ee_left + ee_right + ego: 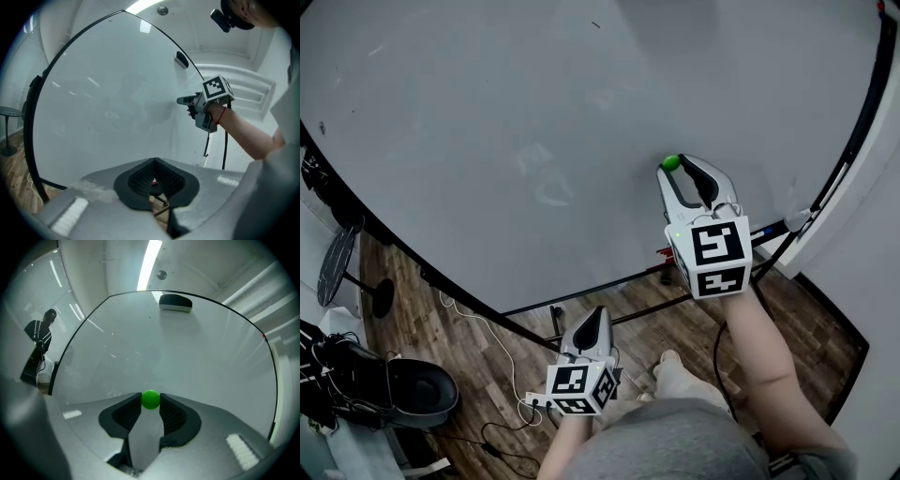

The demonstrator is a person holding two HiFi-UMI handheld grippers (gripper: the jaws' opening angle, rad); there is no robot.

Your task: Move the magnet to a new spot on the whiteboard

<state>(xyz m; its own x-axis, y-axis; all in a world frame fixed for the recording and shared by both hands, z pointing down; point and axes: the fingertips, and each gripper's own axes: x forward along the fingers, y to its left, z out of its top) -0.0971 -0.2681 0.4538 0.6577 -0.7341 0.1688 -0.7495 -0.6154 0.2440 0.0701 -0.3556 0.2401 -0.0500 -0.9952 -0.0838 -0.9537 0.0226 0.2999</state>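
A small green ball magnet [671, 162] [150, 399] sits against the whiteboard [534, 141] [197, 357], low on its right side. My right gripper [673, 167] [150, 402] points at the board and its two black pads press on the magnet from both sides. In the left gripper view the right gripper [182, 100] shows with its tip at the board [103, 108]. My left gripper [597, 315] [154, 161] hangs low, away from the board, with its jaws together and nothing between them.
A black eraser [175, 302] [181, 59] clings near the board's top edge. The board's black frame and stand [581, 300] run below it over a wooden floor [469, 319]. A white cable [492, 342], a fan [337, 267] and a black seat [417, 389] lie to the left.
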